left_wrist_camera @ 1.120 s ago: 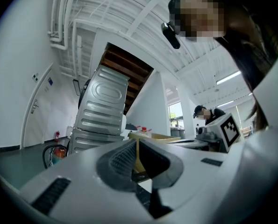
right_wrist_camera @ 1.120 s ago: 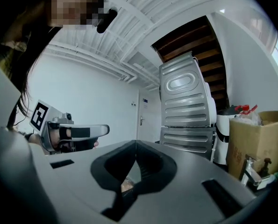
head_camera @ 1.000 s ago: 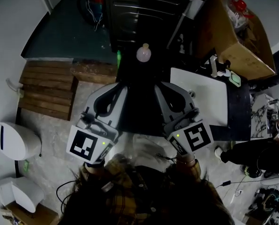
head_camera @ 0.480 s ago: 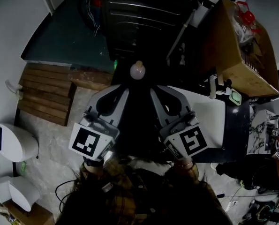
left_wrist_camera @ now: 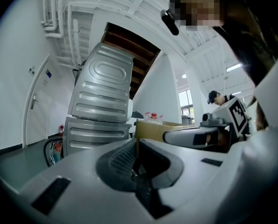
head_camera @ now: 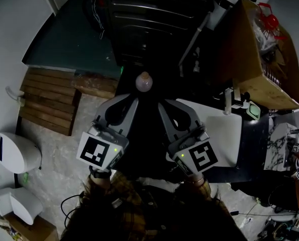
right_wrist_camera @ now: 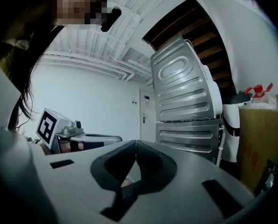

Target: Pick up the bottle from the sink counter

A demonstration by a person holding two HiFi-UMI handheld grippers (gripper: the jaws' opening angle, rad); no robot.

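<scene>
Both grippers are held level, side by side, close in front of the person. My left gripper (head_camera: 131,99) is shut with nothing between its jaws; in the left gripper view its tips (left_wrist_camera: 138,142) meet. My right gripper (head_camera: 162,103) is shut and empty too, its tips (right_wrist_camera: 136,142) touching. Just ahead of the two tips, over a dark surface, stands a small pale rounded thing with a tan top (head_camera: 143,82). I cannot tell whether it is the bottle. A white counter (head_camera: 224,132) lies to the right of the right gripper.
Stacked grey metal machines (head_camera: 154,19) (left_wrist_camera: 101,101) (right_wrist_camera: 185,101) stand straight ahead. A cardboard box (head_camera: 260,49) with a red-capped bottle (left_wrist_camera: 153,116) is at the right. A wooden pallet (head_camera: 48,97) and white fixtures (head_camera: 16,152) lie at the left. A person in a cap (left_wrist_camera: 218,97) stands behind.
Both grippers have moved on toward the grey machines, still shut. The pale rounded thing now sits closer to their tips, and the white counter has slid nearer to the right gripper.
</scene>
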